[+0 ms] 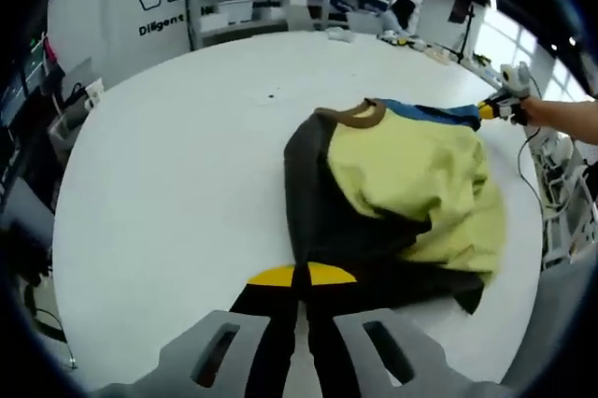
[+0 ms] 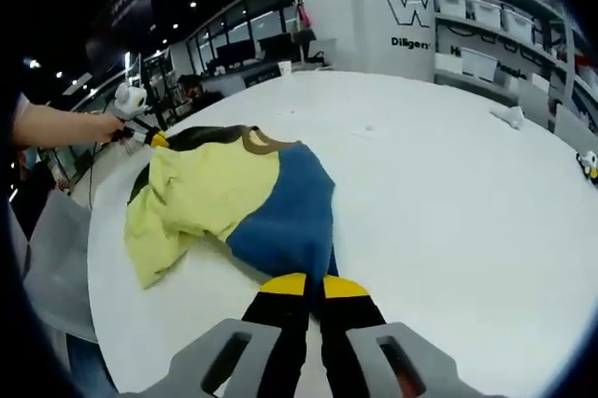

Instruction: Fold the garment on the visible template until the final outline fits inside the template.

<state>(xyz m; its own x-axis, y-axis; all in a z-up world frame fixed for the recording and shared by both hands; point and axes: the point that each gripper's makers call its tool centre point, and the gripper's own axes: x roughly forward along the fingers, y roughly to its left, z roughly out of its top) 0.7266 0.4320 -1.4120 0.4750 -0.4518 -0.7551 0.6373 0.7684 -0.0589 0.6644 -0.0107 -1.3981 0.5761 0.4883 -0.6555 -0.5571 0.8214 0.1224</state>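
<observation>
Lying bunched on the white tabletop (image 1: 168, 183), the garment (image 1: 402, 202) is showing dark, yellow and blue panels. Left tool (image 1: 301, 277) is clenching its dark edge; right tool (image 2: 313, 283) is clenching the blue edge (image 2: 285, 220). A hand (image 2: 56, 124) is reaching in.

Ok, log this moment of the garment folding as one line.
left hand-held gripper: shut on garment dark edge | right hand-held gripper: shut on blue edge | garment: bunched on white table, collar showing | fold: unfinished
</observation>
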